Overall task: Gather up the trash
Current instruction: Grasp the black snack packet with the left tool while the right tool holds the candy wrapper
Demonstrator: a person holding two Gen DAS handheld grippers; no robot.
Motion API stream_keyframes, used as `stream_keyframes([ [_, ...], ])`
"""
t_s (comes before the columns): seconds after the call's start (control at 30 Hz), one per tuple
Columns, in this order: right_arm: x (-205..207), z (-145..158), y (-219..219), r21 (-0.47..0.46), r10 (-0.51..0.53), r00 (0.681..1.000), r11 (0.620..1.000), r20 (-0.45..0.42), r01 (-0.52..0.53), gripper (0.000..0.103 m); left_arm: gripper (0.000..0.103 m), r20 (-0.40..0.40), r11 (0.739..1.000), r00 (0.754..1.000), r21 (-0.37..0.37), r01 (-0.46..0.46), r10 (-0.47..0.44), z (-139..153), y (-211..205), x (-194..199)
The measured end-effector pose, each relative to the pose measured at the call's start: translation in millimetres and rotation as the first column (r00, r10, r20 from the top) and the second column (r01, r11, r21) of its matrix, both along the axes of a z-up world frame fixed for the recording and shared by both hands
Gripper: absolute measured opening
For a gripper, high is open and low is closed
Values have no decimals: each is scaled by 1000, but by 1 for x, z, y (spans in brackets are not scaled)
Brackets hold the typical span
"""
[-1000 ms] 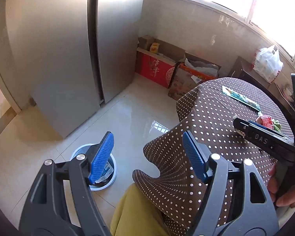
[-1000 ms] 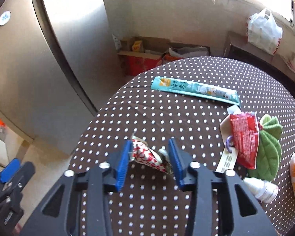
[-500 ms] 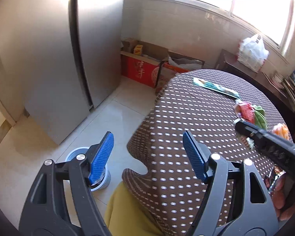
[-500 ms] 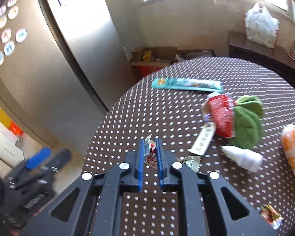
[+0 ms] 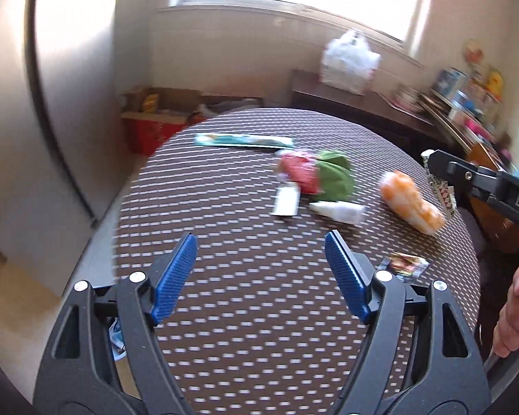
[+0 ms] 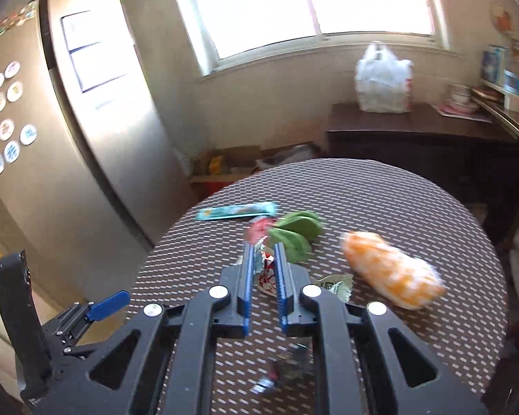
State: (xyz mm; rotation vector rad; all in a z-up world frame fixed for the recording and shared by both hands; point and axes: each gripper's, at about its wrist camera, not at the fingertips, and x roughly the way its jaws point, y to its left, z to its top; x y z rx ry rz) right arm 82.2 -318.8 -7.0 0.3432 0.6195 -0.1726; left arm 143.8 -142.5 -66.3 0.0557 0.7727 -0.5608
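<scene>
My right gripper (image 6: 263,257) is shut on a red-and-white patterned wrapper (image 6: 267,274) and holds it above the round table with the brown dotted cloth (image 6: 380,200). That wrapper also shows in the left wrist view (image 5: 442,192), at the tip of the right gripper. My left gripper (image 5: 261,264) is open and empty over the near part of the table (image 5: 245,328). On the cloth lie a teal stick packet (image 5: 242,140), a red packet (image 5: 299,171) on a green cloth (image 5: 335,176), a small white bottle (image 5: 339,210), an orange plush item (image 5: 411,202) and a small foil wrapper (image 5: 404,264).
A grey fridge (image 6: 97,159) stands on the left. Cardboard boxes (image 5: 155,117) sit on the floor behind the table. A dark sideboard (image 6: 415,131) under the window carries a white plastic bag (image 6: 384,79). A shelf with dishes (image 6: 467,98) is at the right.
My right gripper closed on the patterned wrapper and lifted it off the table. My left gripper swung from the floor bin up over the table, still open.
</scene>
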Motion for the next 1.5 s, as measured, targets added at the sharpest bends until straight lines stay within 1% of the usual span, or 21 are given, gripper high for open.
stream_keyframes([
  [0.1,-25,-4,-20,7,-59,998,998,-4,59,12,79,-8,996,996,-9,91,-91,1,-23,-11],
  [0.13,-33,-6,-26,6,-82,997,997,-6,82,12,79,-10,991,991,-9,131,-131,1,-33,-16],
  [0.23,-48,-15,-43,13,-127,992,992,-15,127,12,80,-16,978,978,-3,208,-208,-3,-55,-26],
  [0.33,-67,-22,-59,29,-170,985,985,-27,171,12,80,-55,952,950,-18,306,-307,-14,-79,-35],
  [0.43,-79,-31,-70,41,-190,981,980,-46,192,12,80,-77,942,939,-2,337,-336,-26,-93,-42],
  [0.5,-82,-37,-75,49,-202,978,978,-60,205,12,79,-93,935,932,24,354,-350,-35,-104,-44],
  [0.53,-83,-39,-76,52,-207,976,976,-65,211,12,71,-94,932,930,37,360,-355,-39,-107,-45],
  [0.57,-85,-42,-78,55,-210,975,975,-72,214,12,51,-101,927,926,62,370,-363,-45,-113,-46],
  [0.6,-86,-44,-79,58,-212,974,974,-79,217,12,41,-113,924,925,86,372,-362,-49,-117,-45],
  [0.63,-87,-46,-81,61,-213,974,974,-84,218,12,28,-128,928,931,109,357,-343,-54,-120,-43],
  [0.67,-86,-47,-81,62,-209,974,975,-86,214,12,26,-135,930,931,98,354,-340,-55,-119,-42],
  [0.77,-81,-46,-77,56,-197,977,978,-84,203,12,25,-110,931,934,101,350,-339,-49,-115,-45],
  [0.9,-71,-46,-66,57,-155,985,986,-79,160,12,25,-73,943,946,86,321,-315,-38,-101,-44],
  [1.0,-57,-44,-48,50,-100,992,993,-78,104,12,25,-49,958,961,83,275,-272,-32,-86,-41],
  [1.1,-42,-43,-27,53,-36,996,998,-76,40,12,25,-41,969,972,75,235,-232,-29,-66,-35],
  [1.2,-23,-43,0,56,40,996,998,-80,-35,12,25,-40,982,985,78,171,-168,-28,-43,-29],
  [1.3,-7,-43,29,53,127,988,991,-84,-123,12,25,-36,993,995,73,91,-88,-28,-12,-21],
  [1.4,8,-43,61,41,215,972,976,-91,-212,12,25,-33,997,999,73,1,1,-27,18,-14],
  [1.5,22,-41,95,35,299,949,954,-94,-297,12,25,-16,993,996,71,-90,91,-25,51,-9],
])
